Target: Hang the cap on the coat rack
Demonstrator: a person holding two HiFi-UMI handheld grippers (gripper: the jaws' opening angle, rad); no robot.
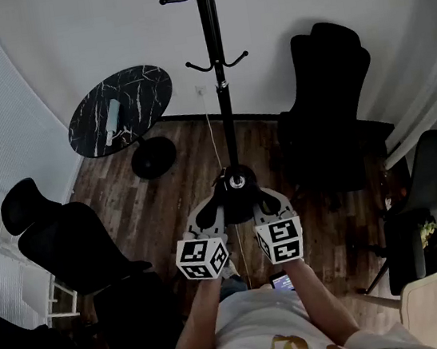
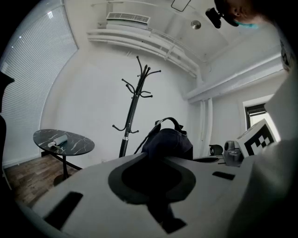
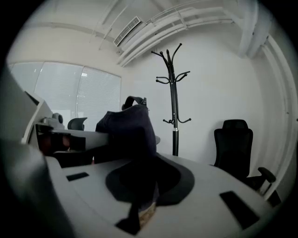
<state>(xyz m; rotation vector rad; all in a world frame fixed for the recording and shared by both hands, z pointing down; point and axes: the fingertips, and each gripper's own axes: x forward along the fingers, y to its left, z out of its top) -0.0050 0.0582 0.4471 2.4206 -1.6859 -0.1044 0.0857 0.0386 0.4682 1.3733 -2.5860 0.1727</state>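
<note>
Left gripper (image 2: 156,162): jaws almost together, pinched on the dark cap (image 2: 167,142). The fabric bunches up just past the tips, with a strap loop on top. Right gripper (image 3: 139,162): jaws narrow too, clamped on the same cap, and a fold of it runs down into the slot between them. So I hold the cap from both sides, in the air, on my side of the coat rack (image 1: 219,73). It is clear of the pole and not on any hook. In the head view it overlaps the foot of the pole. The two marker cubes sit side by side just behind it, left cube (image 1: 202,258) and right cube (image 1: 280,240).

The coat rack is a black pole, upright against the white wall, with curved hooks at two levels.

- Left of the rack: a round black marble desk (image 1: 138,88) with a pale tube-shaped thing (image 1: 112,122) lying on it. I can't tell what that is.
- Right of the rack: a black office chair (image 1: 330,105), with a second black chair (image 1: 435,163) farther right.
- Left of the rack, nearer me: more black chairs (image 1: 66,239).
- Far left of the rack: window blinds (image 1: 1,119).
- Underfoot: dark wood floor (image 1: 167,209).
</note>
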